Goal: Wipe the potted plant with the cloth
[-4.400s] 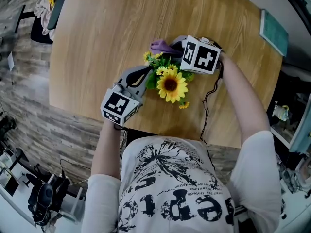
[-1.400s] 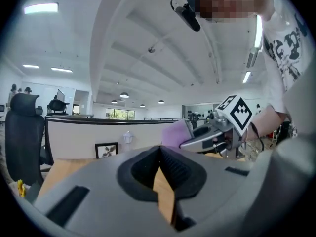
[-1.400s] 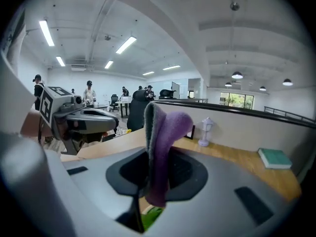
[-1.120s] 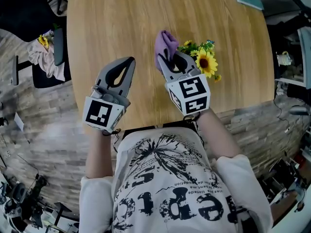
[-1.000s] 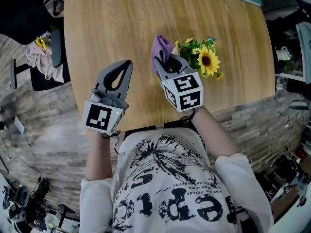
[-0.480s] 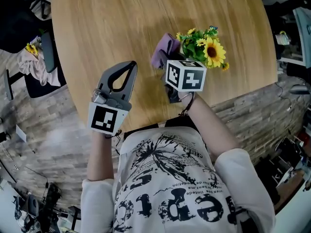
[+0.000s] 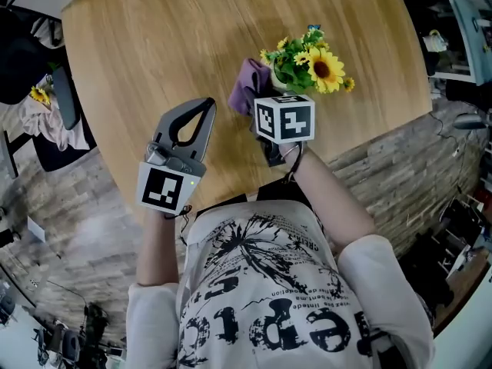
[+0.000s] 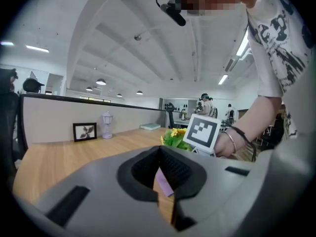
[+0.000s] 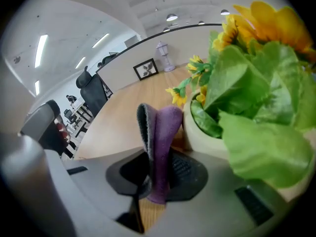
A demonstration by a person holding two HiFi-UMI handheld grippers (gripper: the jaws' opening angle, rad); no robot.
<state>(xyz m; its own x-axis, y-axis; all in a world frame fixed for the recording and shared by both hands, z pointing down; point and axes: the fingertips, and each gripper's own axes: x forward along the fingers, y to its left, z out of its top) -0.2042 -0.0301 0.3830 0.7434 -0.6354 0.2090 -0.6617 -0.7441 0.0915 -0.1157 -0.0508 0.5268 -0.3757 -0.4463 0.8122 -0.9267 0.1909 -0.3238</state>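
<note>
Purple cloth (image 9: 160,137), pinched in the right gripper (image 9: 153,181), has dropped beside the potted plant (image 7: 307,60) for wiping; left gripper (image 7: 206,104) closed, empty.

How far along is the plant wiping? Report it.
Done: the purple cloth is clamped in the right hand-held gripper. In hand: the cloth stands close beside the pot. Left: wiping the plant, by the look of it; the left hand-held gripper is shut, empty, away from it.
</note>
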